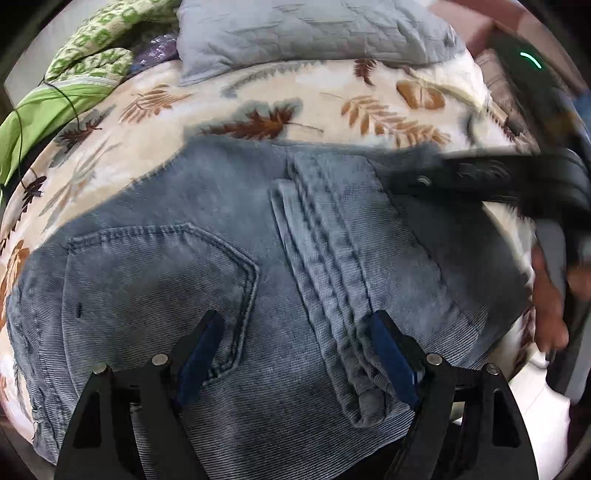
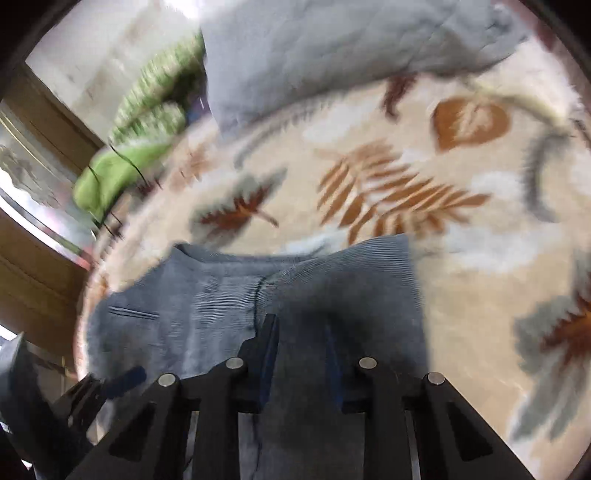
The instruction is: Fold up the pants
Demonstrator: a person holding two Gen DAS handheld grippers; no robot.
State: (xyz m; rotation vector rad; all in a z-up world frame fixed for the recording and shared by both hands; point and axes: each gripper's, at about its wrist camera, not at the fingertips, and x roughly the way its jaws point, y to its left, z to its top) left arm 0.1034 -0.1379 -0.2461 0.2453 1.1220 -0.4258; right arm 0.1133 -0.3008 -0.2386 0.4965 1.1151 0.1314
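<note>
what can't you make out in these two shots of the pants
- Pants legs: cut off by the bottom edge, both views.
- Right hand-held gripper grip: right wrist view blurred; pad contact with the fabric unclear.
- Pants' far right corner: left wrist view, hidden behind the right hand-held gripper.

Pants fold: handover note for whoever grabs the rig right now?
Left gripper: open, hovering over the pants near the back pocket, nothing between its fingers.
Right gripper: jaws narrow, low over the far edge of the pants, in motion blur; cannot tell if the pads are on the cloth.
Pants: lying on the leaf-print blanket, already doubled over, with a thick folded seam running down the middle. Pillow sits beyond them, apart.
Done: at least one fold.
Left: probably grip the edge and make the next fold, then smooth.
</note>
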